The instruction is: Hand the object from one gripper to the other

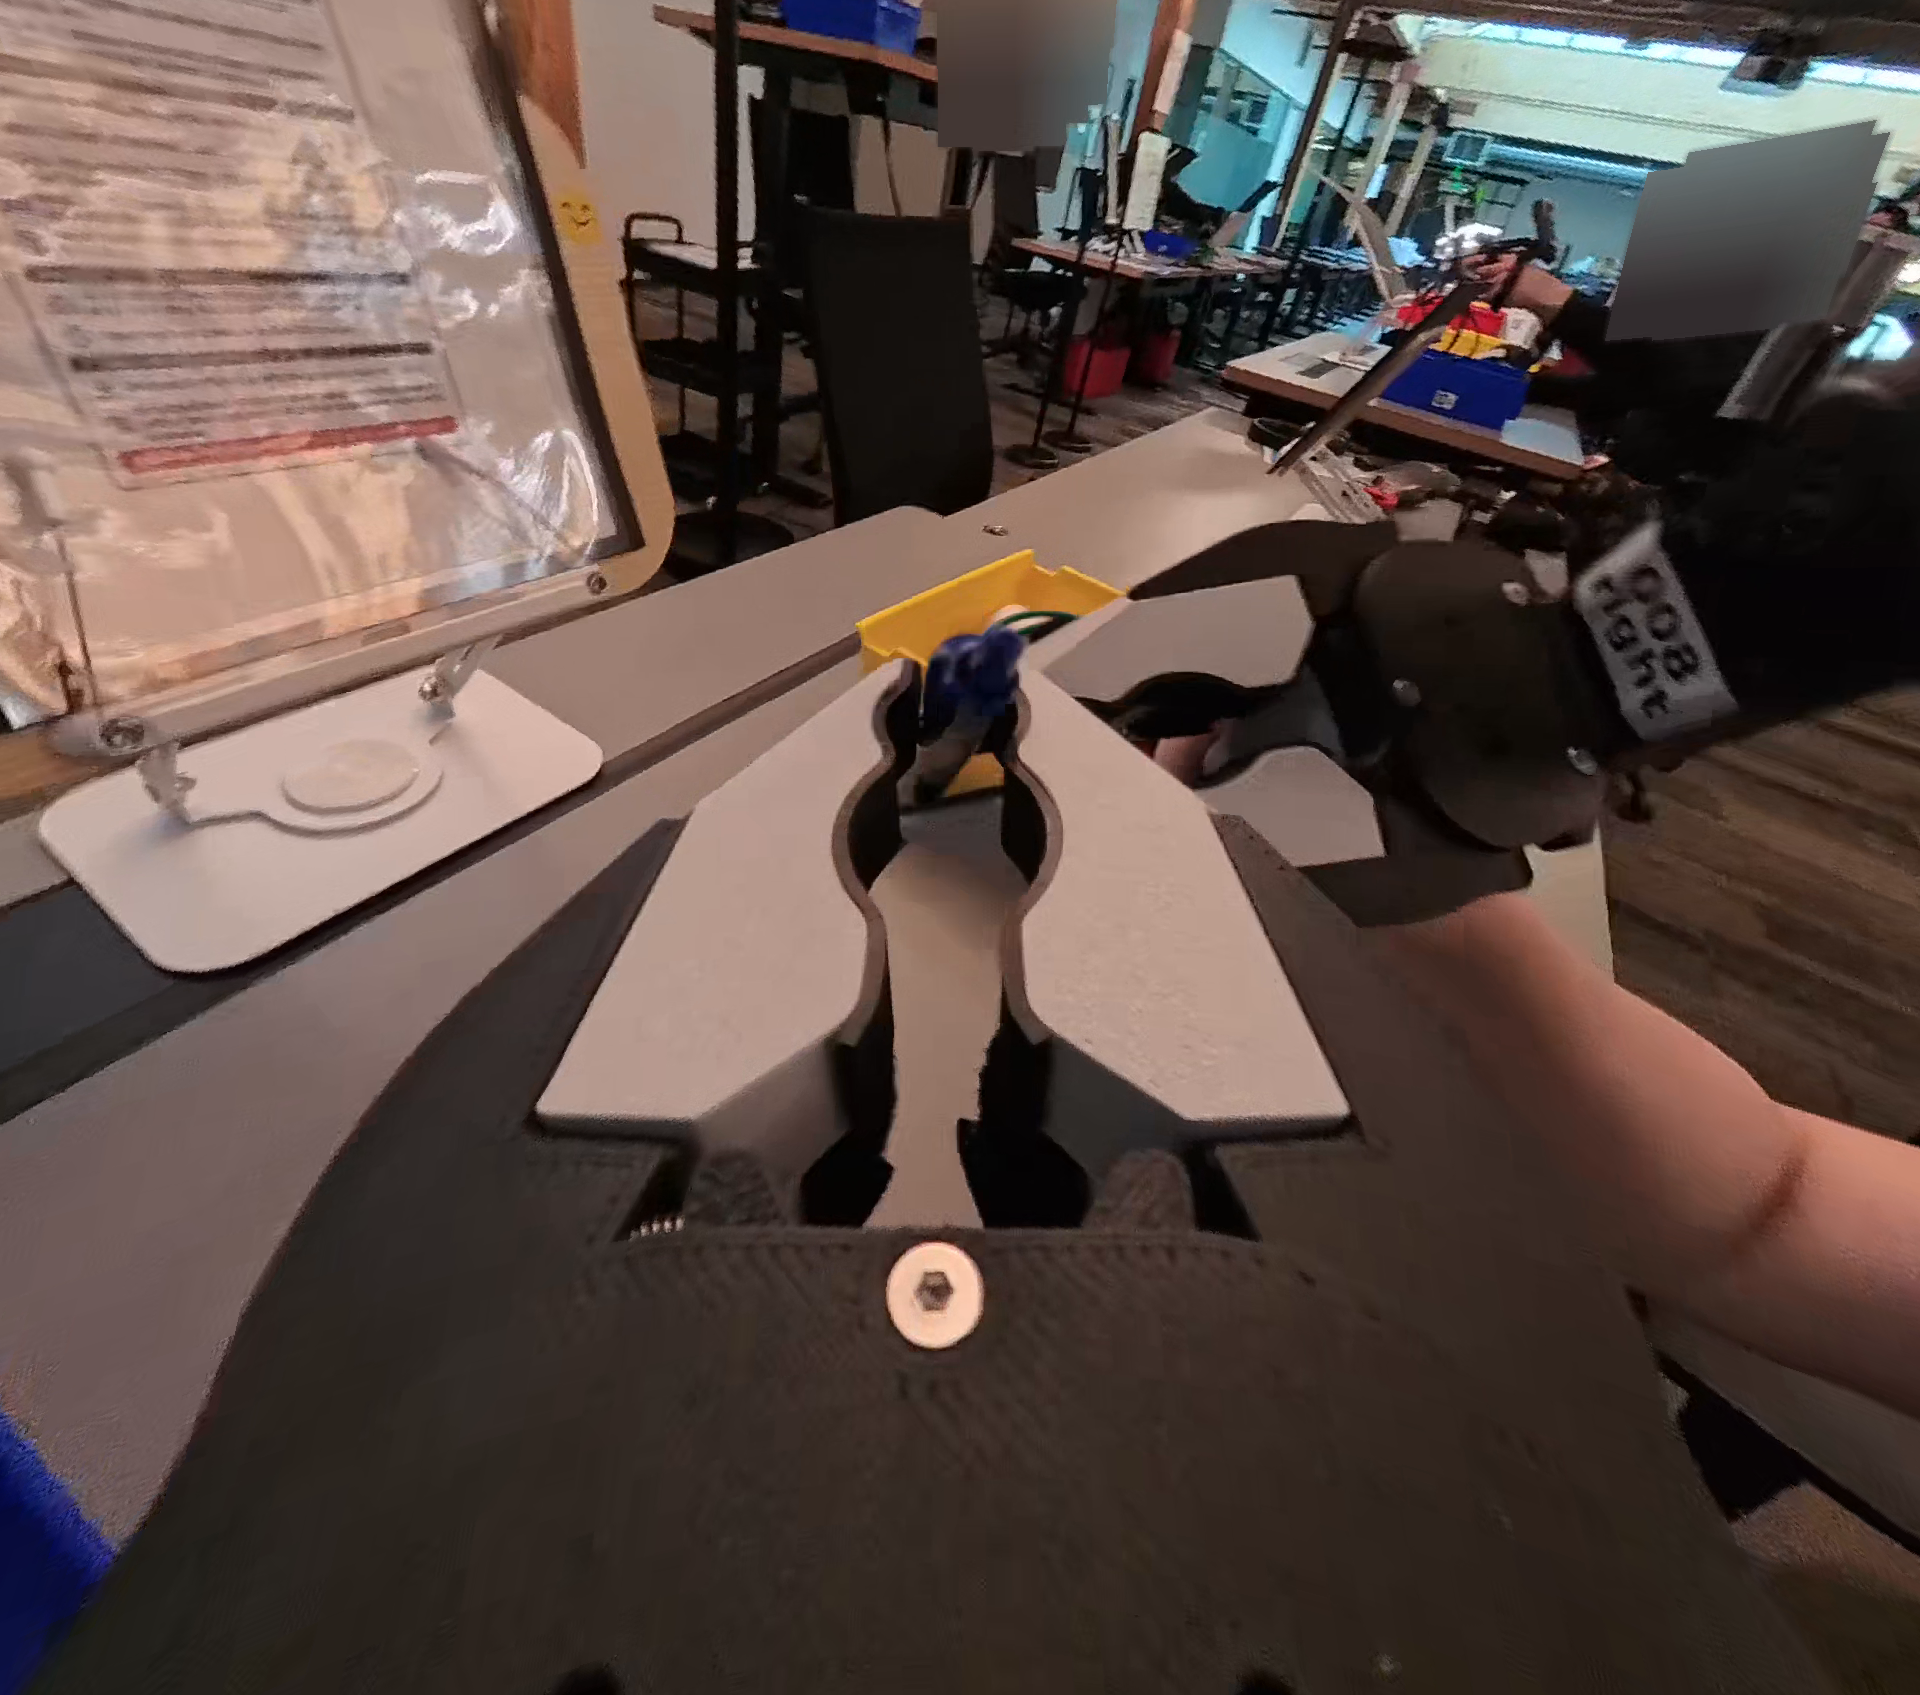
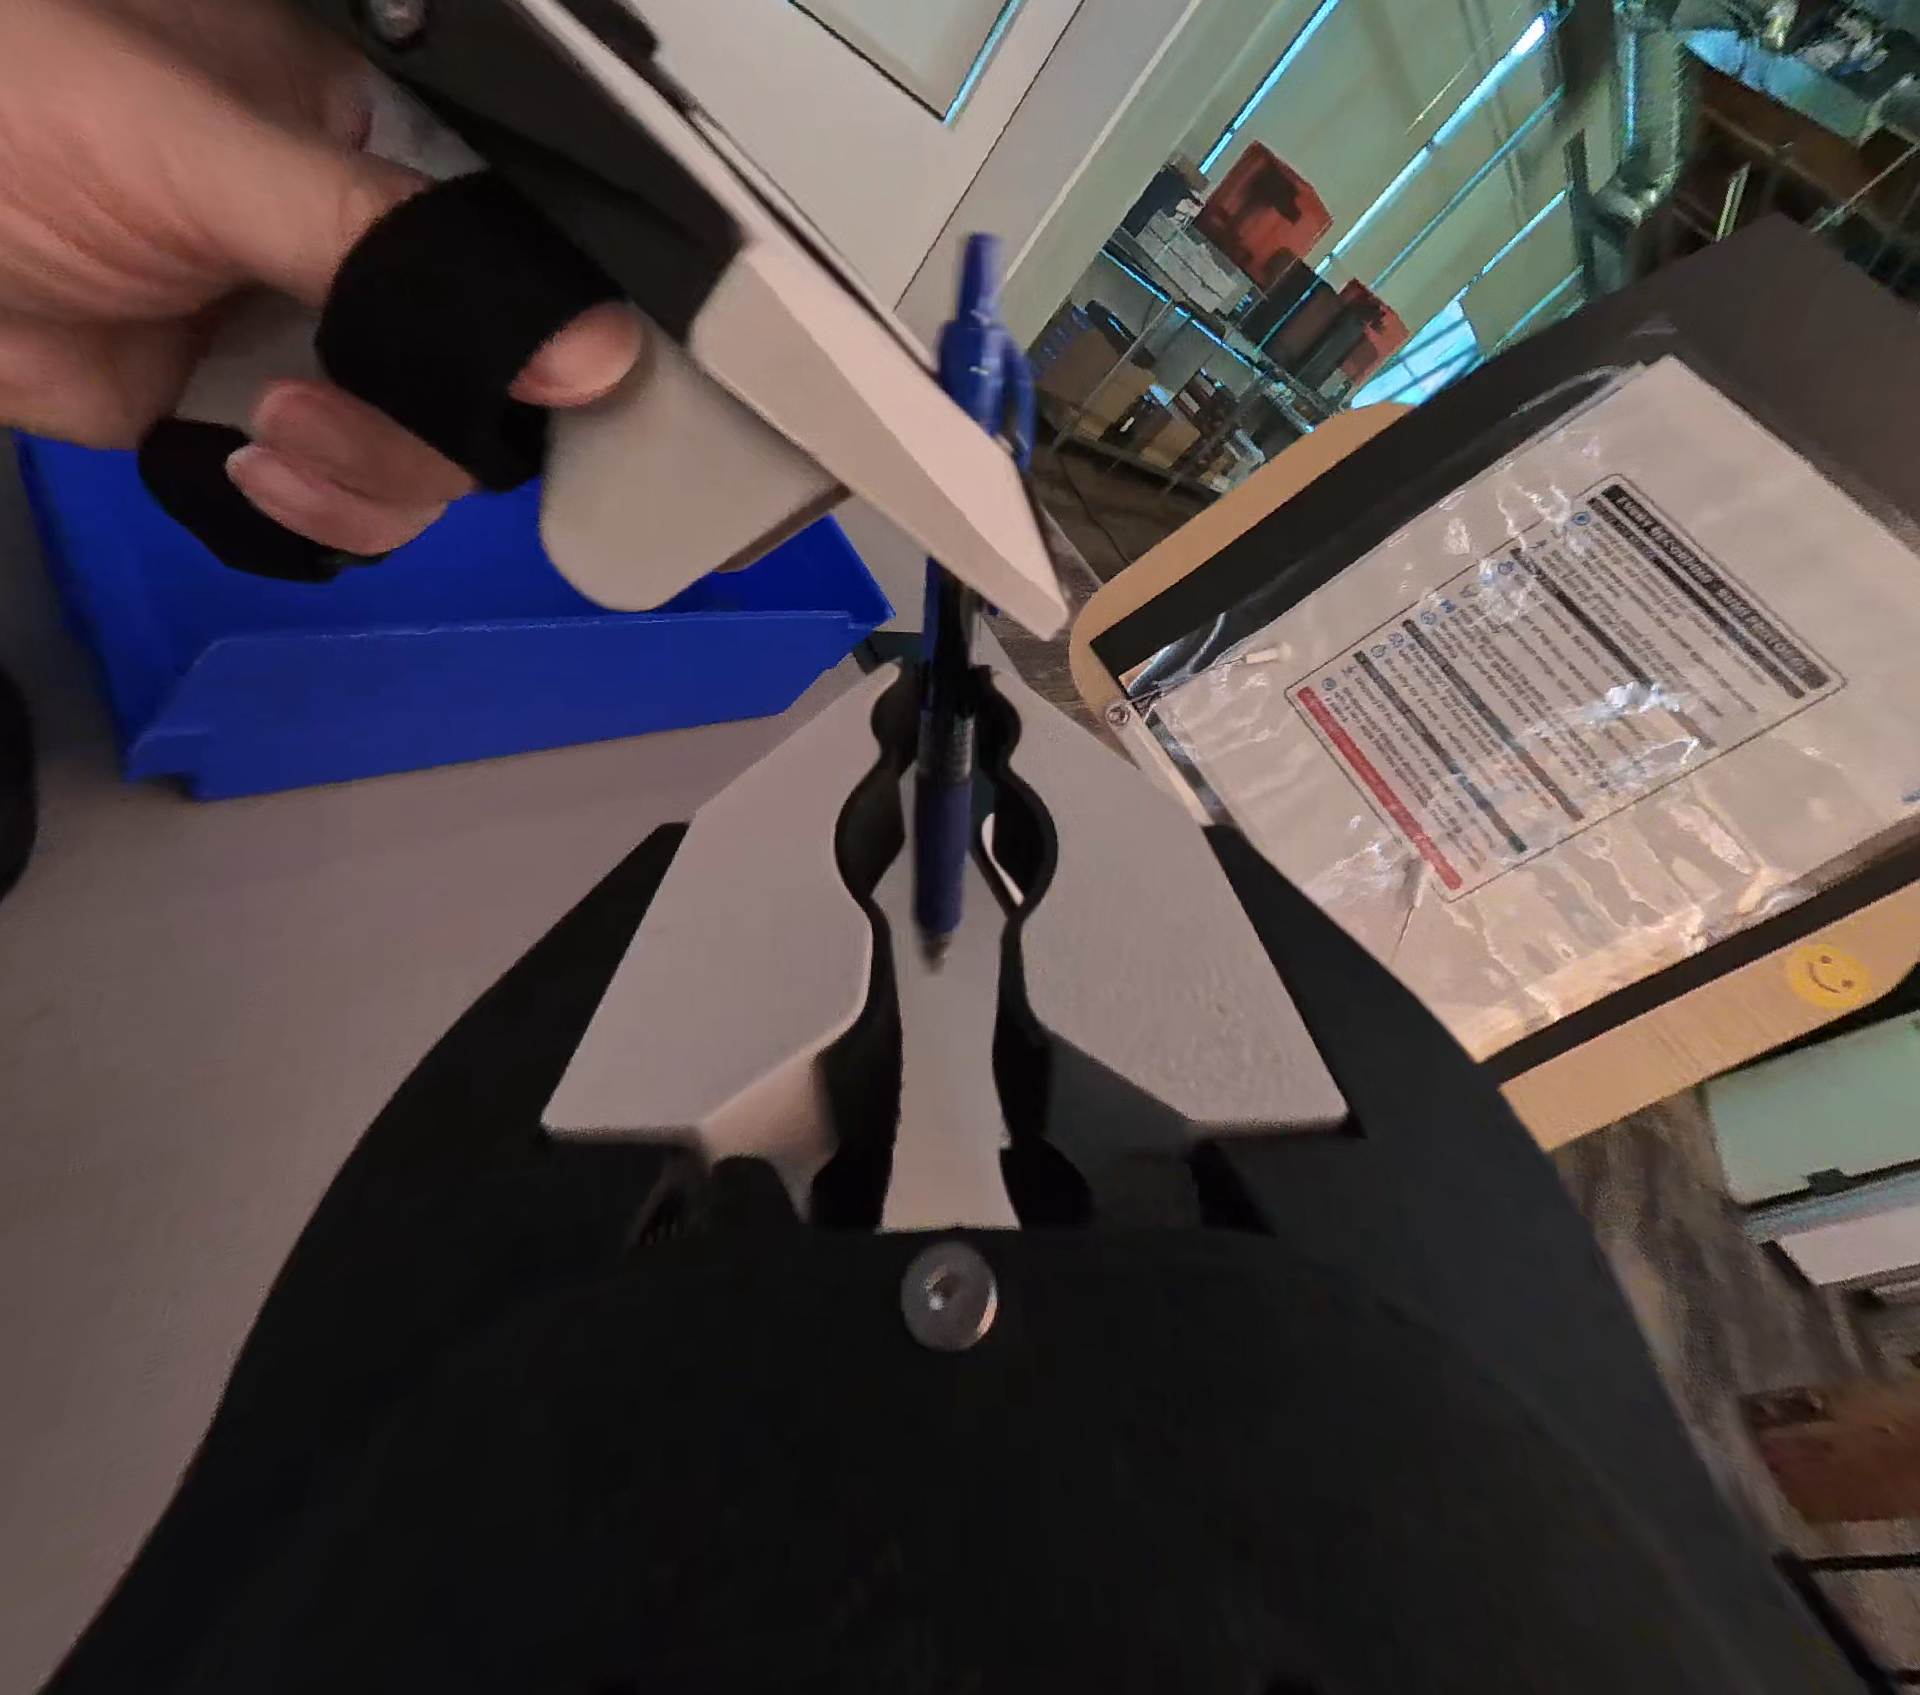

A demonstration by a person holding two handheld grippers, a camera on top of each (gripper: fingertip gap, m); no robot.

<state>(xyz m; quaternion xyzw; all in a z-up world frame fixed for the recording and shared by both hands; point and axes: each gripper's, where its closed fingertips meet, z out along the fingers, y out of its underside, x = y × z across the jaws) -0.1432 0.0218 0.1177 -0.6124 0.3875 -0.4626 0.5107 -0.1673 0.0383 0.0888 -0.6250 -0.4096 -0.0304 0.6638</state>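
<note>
Item: blue pen (image 2: 943, 772), upright, clamped by your left hand-held gripper (image 2: 1023, 544) near its clip and closed on by your right hand-held gripper (image 2: 945, 710) lower down; confirm right's grip firm before easing left's.

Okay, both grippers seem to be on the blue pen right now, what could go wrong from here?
1. The pen sits between the right gripper jaws, but whether they pinch it is unclear. If the left gripper lets go early, the pen may drop.
2. Both grippers crowd the same short stretch of pen, so pulling apart could twist or flick it.
3. A dropped pen may miss the yellow bin and roll off the table.
</note>
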